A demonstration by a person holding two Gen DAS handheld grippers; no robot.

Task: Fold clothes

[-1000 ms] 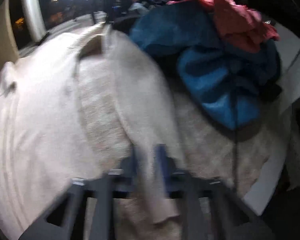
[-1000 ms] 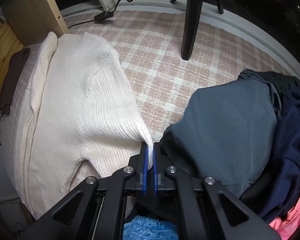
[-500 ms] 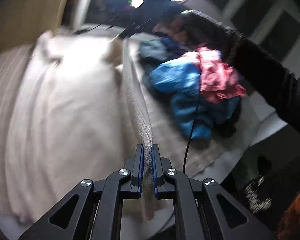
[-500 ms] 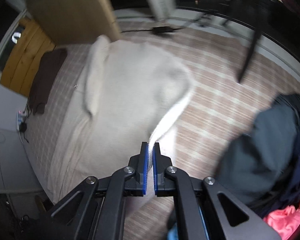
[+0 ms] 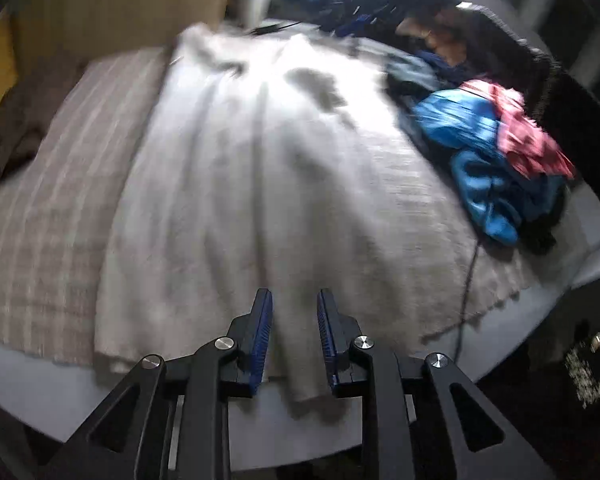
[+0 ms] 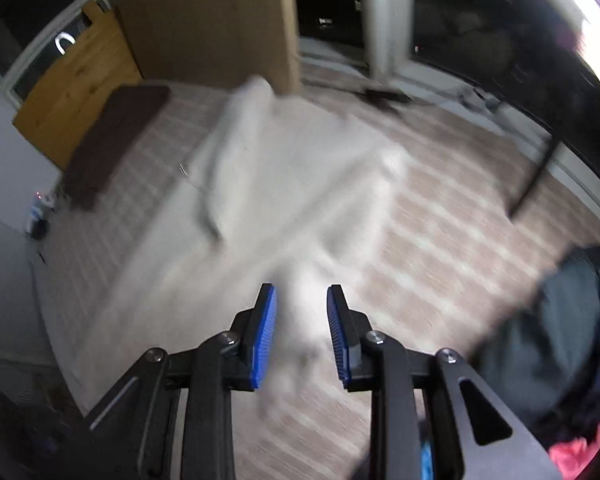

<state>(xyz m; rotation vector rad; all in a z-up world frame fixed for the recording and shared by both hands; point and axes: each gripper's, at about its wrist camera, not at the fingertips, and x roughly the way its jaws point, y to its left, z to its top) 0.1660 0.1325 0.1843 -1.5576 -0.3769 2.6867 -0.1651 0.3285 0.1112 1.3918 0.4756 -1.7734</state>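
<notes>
A cream knit sweater (image 5: 252, 168) lies spread over the plaid-covered bed (image 5: 40, 216), blurred by motion. My left gripper (image 5: 294, 334) hangs open just above the sweater's near edge, and a strip of cream fabric runs between the blue pads without being pinched. In the right wrist view the same sweater (image 6: 292, 184) lies on the plaid cover (image 6: 452, 240). My right gripper (image 6: 302, 334) is open too, with blurred cream fabric showing between its fingers.
A pile of blue (image 5: 472, 160) and pink-red clothes (image 5: 524, 136) sits at the bed's right side, with a dark sleeve (image 5: 572, 112) behind it. A dark grey garment (image 6: 548, 340) lies right of my right gripper. A brown garment (image 6: 112, 140) lies far left.
Both grippers have opened and let go of the sweater's fabric, which they held pinched half a second ago. The sweater has dropped flatter onto the bed and both cameras have swung.
</notes>
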